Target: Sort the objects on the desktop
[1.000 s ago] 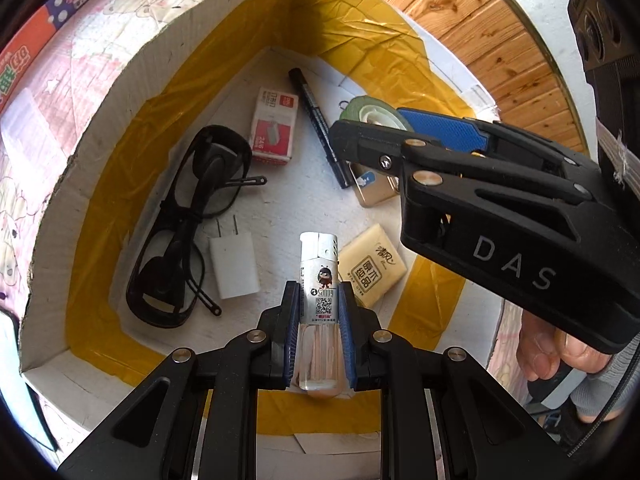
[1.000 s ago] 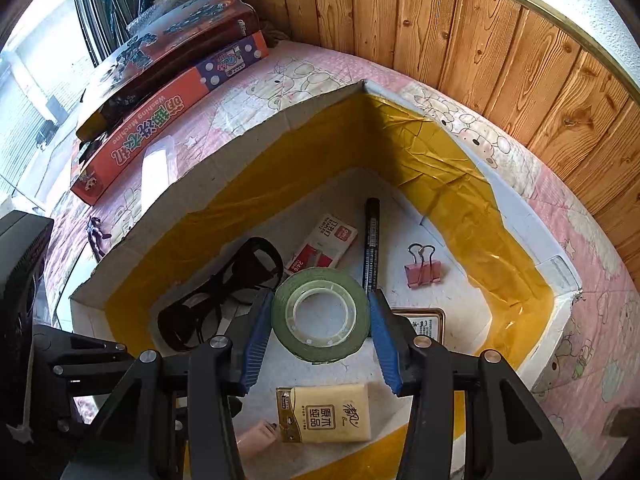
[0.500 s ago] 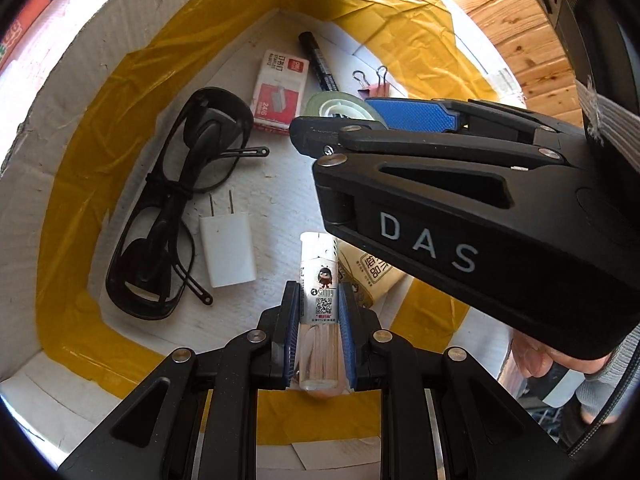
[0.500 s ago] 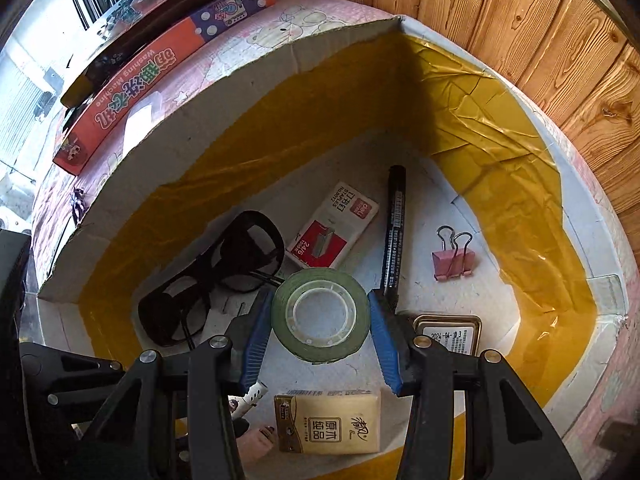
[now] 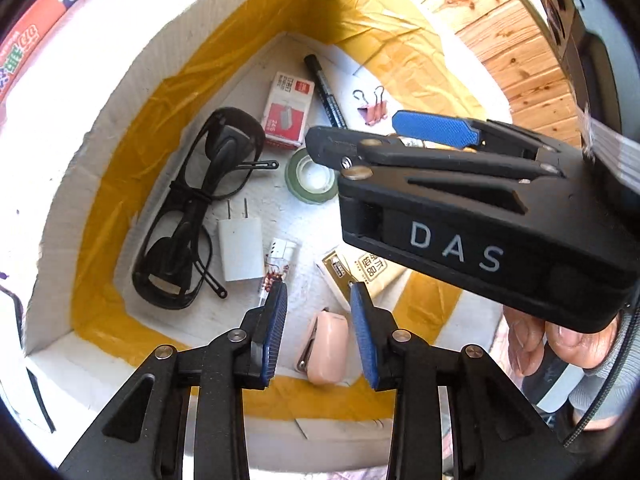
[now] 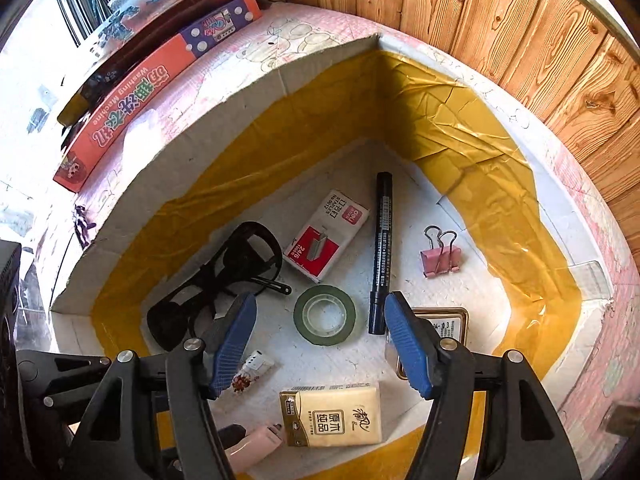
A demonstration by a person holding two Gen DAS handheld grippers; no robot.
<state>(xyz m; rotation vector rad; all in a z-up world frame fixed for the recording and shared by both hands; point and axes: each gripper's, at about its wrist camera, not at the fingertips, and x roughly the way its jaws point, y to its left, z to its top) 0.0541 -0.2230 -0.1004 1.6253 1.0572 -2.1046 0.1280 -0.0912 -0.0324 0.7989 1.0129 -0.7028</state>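
Note:
Both grippers hang open and empty over a white cardboard box point(image 6: 224, 108) lined with yellow tape. My left gripper point(image 5: 318, 300) is above a clear lighter point(image 5: 278, 262) lying on the box floor. My right gripper point(image 6: 320, 316) is above a green tape roll point(image 6: 325, 314), which also shows in the left wrist view point(image 5: 312, 176). The right gripper's body point(image 5: 480, 216) crosses the left wrist view. The lighter also shows in the right wrist view point(image 6: 252, 372).
On the box floor lie black glasses point(image 6: 216, 288), a staples box point(image 6: 326, 234), a black marker point(image 6: 382, 252), a pink binder clip point(image 6: 440, 258), a tissue pack point(image 6: 332, 416), a white charger point(image 5: 240, 248), a pink stapler point(image 5: 326, 346) and a small tin point(image 6: 448, 326). Cartons point(image 6: 160, 76) lie outside.
Both grippers have opened. The lighter has dropped from the left gripper onto the box floor, and the tape roll has dropped from the right gripper onto the floor.

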